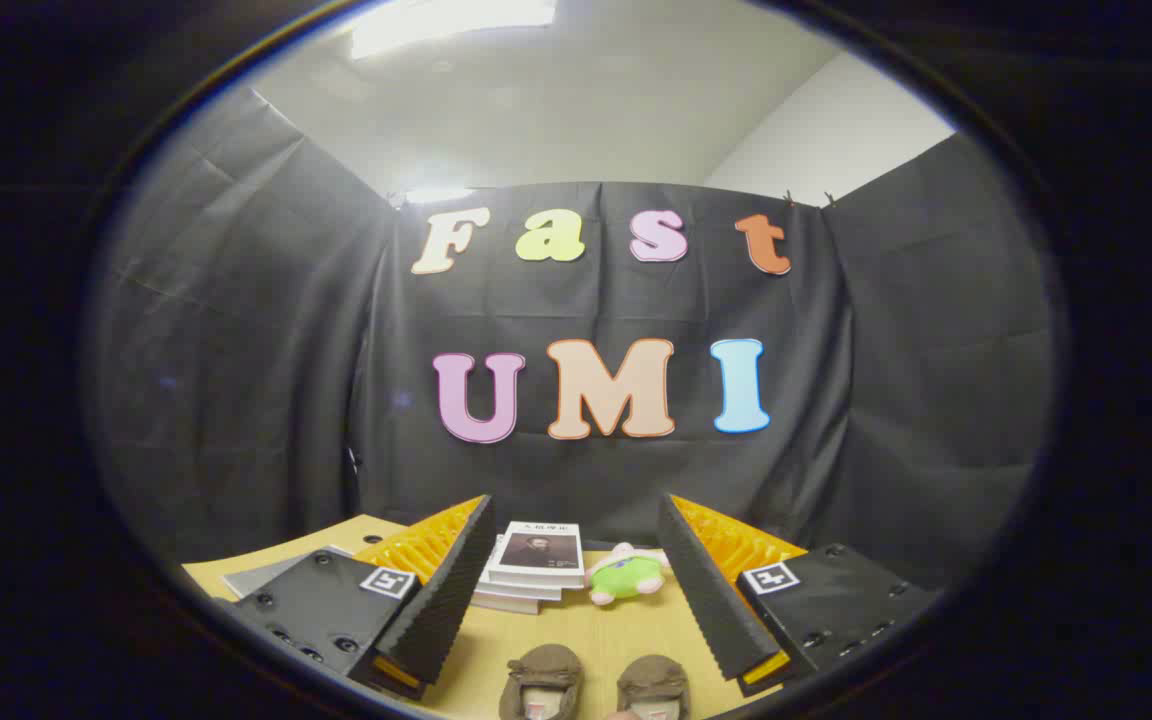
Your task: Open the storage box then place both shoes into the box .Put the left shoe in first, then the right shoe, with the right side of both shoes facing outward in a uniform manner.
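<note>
Below, spread tongs (576, 560) flank two shoes (596, 685) on bare table (576, 640).

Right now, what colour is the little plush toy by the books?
Green and pink plush toy, clearest in the gripper view.

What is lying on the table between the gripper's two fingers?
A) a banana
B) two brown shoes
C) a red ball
B: two brown shoes lie side by side on the table, between the open fingers of the gripper.

Black cloth walls (236, 380), white ceiling with light (451, 25), wooden table (586, 640).
</note>
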{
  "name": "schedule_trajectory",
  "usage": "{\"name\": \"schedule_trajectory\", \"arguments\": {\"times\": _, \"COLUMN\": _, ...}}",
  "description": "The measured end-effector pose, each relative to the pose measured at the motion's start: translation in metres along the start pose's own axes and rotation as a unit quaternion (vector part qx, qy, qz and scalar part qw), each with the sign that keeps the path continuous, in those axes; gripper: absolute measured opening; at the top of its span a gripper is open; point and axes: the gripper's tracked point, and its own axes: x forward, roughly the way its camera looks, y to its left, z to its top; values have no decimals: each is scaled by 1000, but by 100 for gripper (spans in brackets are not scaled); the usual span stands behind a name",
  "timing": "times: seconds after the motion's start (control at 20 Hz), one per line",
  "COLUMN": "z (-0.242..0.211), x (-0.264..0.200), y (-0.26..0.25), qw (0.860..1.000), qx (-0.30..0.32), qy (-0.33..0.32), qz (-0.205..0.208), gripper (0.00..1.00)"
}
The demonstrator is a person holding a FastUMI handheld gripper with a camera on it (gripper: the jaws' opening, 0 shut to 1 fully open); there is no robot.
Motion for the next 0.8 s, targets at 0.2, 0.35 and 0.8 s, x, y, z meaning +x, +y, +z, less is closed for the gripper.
{"name": "schedule_trajectory", "arguments": {"times": 0.2, "z": -4, "x": 0, "y": -5, "qw": 1000, "qx": -5, "qy": 7, "qz": -4, "gripper": 100}}
{"name": "schedule_trajectory", "arguments": {"times": 0.35, "z": -4, "x": 0, "y": -8, "qw": 1000, "qx": -2, "qy": 5, "qz": -8, "gripper": 100}}
{"name": "schedule_trajectory", "arguments": {"times": 0.8, "z": -6, "x": 2, "y": -17, "qw": 1000, "qx": -5, "qy": 2, "qz": -10, "gripper": 100}}
